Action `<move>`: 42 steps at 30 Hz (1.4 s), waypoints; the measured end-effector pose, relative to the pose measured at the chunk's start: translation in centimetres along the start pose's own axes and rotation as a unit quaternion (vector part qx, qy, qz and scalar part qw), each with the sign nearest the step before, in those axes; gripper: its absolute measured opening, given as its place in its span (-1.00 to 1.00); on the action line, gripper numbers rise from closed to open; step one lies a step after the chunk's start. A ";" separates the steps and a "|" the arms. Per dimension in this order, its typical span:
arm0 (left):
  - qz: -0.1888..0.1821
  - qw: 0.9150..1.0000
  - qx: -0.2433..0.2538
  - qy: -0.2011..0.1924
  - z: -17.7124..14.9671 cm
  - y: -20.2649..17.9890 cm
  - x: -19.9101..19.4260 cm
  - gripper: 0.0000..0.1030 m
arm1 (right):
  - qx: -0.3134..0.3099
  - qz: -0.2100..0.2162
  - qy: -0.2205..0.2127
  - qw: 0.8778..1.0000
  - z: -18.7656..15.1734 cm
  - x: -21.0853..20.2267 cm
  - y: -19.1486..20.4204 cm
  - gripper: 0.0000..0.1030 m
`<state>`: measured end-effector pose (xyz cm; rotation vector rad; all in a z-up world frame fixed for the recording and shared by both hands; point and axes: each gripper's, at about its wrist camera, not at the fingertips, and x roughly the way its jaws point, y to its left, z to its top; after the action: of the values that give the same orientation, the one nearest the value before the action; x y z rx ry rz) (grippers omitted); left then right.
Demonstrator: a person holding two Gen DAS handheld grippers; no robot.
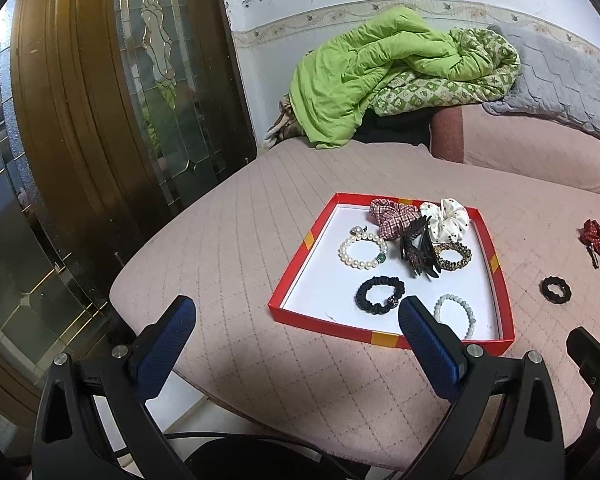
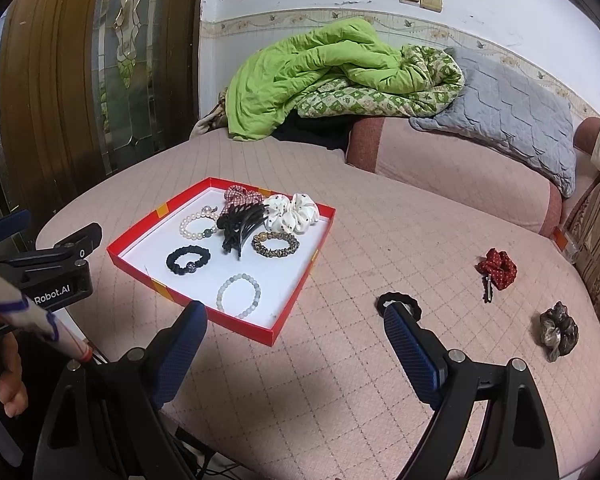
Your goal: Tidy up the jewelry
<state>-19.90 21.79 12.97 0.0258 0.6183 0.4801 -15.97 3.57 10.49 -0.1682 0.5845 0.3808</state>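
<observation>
Both hand-held grippers hang over the near edge of the pink quilted bed with nothing between their fingers: the left hand-held gripper (image 1: pixel 296 312) is spread wide beside the near-left corner of the red tray (image 2: pixel 140 270), and the right hand-held gripper (image 2: pixel 290 318) is spread just as wide, its right finger in line with the black ring scrunchie (image 2: pixel 398 304) lying loose on the quilt. The tray already holds a pearl bracelet (image 2: pixel 198 224), a black hair claw (image 2: pixel 240 226), a white dotted scrunchie (image 2: pixel 294 210) and a pale bead bracelet (image 2: pixel 238 294); outside it, toward the bed's right edge, lie a red scrunchie with a clip (image 2: pixel 496 270) and a brown scrunchie (image 2: pixel 558 330). The likely trouble is the soft quilt: fingers closing on the flat black ring could pinch fabric with it or slide over it, and a reach near the tray could knock its thin rim and shift the beads. The only legible writing is "Robot.AI" on the other gripper's body in the right wrist view.
</observation>
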 end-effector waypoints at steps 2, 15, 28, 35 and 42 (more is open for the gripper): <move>-0.003 1.000 0.004 0.007 -0.1 -0.2 0.3 0.96 | 0.000 0.001 0.001 1.000 0.0 0.1 0.0 0.80; -0.007 1.000 0.003 0.025 -0.5 -0.1 1.3 0.96 | -0.004 0.001 0.013 1.000 -0.3 0.8 0.1 0.80; -0.006 1.000 -0.001 0.028 -0.5 0.2 1.5 0.96 | -0.008 0.000 0.017 1.000 -0.5 1.0 0.3 0.81; -0.004 1.000 -0.002 0.029 -0.5 0.3 1.5 0.96 | -0.009 0.001 0.019 1.000 -0.5 1.1 0.3 0.81; 0.000 1.000 -0.006 0.030 -0.6 0.4 1.5 0.96 | -0.010 0.002 0.019 1.000 -0.6 1.1 0.3 0.81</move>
<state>-19.35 22.76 11.76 -0.0001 0.6733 0.4859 -15.54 4.07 9.37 -0.1942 0.6193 0.3884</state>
